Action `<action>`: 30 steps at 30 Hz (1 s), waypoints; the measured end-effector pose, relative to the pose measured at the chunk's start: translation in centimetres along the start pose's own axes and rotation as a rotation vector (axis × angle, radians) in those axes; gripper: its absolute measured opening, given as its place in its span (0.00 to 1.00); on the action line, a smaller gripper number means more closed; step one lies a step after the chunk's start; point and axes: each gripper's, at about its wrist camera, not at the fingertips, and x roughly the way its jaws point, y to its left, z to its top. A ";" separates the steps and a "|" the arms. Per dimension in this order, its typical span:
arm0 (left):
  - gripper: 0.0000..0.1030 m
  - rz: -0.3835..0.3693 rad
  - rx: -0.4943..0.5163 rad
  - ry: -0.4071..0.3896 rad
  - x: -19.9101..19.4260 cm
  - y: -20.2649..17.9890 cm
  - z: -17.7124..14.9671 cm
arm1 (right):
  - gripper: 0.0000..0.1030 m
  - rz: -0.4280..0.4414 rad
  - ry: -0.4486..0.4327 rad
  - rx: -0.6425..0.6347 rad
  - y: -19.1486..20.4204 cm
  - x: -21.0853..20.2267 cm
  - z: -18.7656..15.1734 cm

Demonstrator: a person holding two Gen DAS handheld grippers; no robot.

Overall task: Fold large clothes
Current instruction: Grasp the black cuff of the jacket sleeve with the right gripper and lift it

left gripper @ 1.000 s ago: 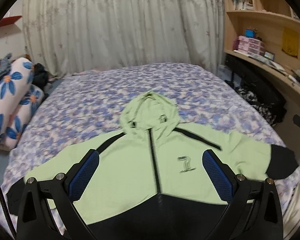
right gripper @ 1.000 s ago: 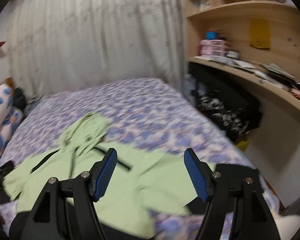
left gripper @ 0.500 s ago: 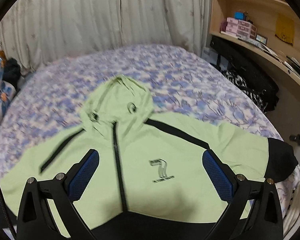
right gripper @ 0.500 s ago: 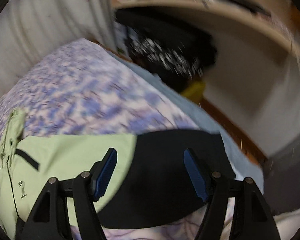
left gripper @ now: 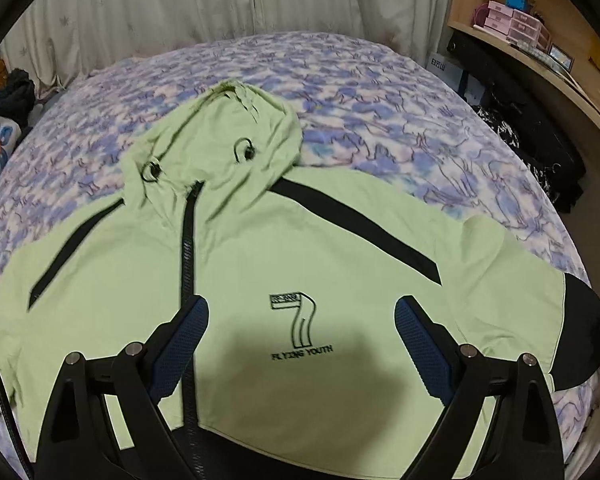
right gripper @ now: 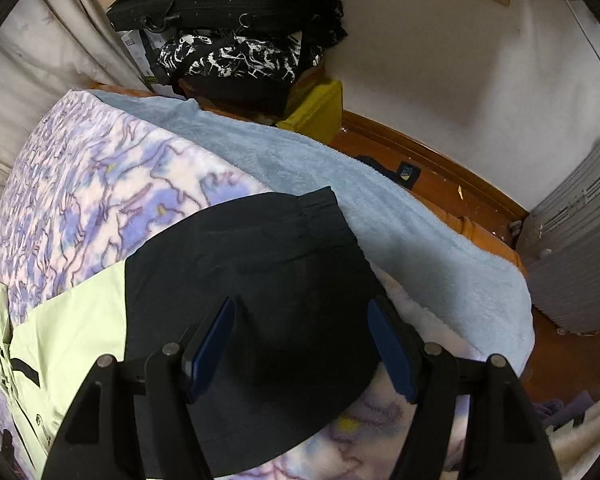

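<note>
Both came down close: right gripper (right gripper: 302, 344) open over the hoodie's (left gripper: 340, 260) black cuff (right gripper: 260, 264), probably grabbing next; left gripper (left gripper: 300, 340) open, jaws just narrowing, holding nothing.

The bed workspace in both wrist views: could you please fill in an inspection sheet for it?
Surface: bed with purple floral blanket.
Job's things: green hooded jacket spread flat, zipped; black sleeve end near the bed edge.
Clutter: nothing seen on the bed besides the jacket.
Grippers: left gripper open, jaws just narrowed slightly, above the chest print; right gripper open over the sleeve end.
Cables: nothing seen.
Surroundings: curtains, wooden shelves, yellow box.
</note>
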 end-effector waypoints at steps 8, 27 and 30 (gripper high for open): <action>0.91 -0.009 0.013 0.031 0.7 -0.5 -0.9 | 0.67 0.017 0.010 0.014 -0.4 0.1 0.9; 0.91 0.018 0.048 0.028 0.0 -0.4 -1.3 | 0.24 0.234 0.156 -0.004 -2.1 1.8 0.2; 0.91 0.027 0.050 0.020 -0.4 -0.2 -1.4 | 0.15 0.271 0.073 -0.073 0.3 0.0 -0.1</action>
